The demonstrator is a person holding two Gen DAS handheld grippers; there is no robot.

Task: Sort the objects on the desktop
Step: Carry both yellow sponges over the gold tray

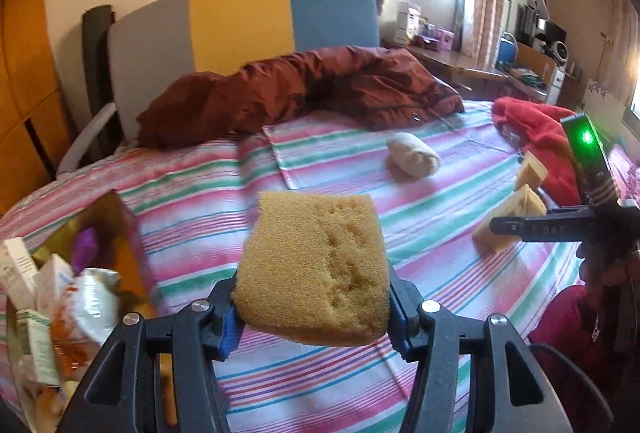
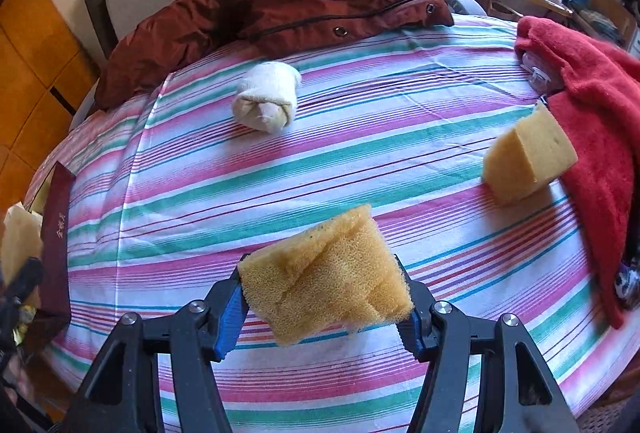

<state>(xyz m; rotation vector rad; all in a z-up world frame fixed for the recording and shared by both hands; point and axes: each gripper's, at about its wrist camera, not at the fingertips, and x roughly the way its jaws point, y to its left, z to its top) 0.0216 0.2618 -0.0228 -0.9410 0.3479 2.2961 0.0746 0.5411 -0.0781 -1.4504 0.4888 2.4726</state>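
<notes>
Sponges in both claws: left claw [image 1: 312, 307] clamps a flat sponge [image 1: 316, 269] above the striped bed [image 1: 224, 217], right claw [image 2: 324, 307] pinches a folded sponge [image 2: 324, 277]. Open sheet ahead (box [image 1: 116, 229] at left, half cut off). Farther off, loose sponge [image 2: 528, 161], rolled sock [image 2: 268, 101].

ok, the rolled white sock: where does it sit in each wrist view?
Left wrist: the rolled white sock lies right of centre in the upper half, on the striped sheet just below the brown jacket.
Right wrist: the sock lies left of centre in the upper half, again just below the jacket.
Shared landmark: the brown jacket.
</notes>
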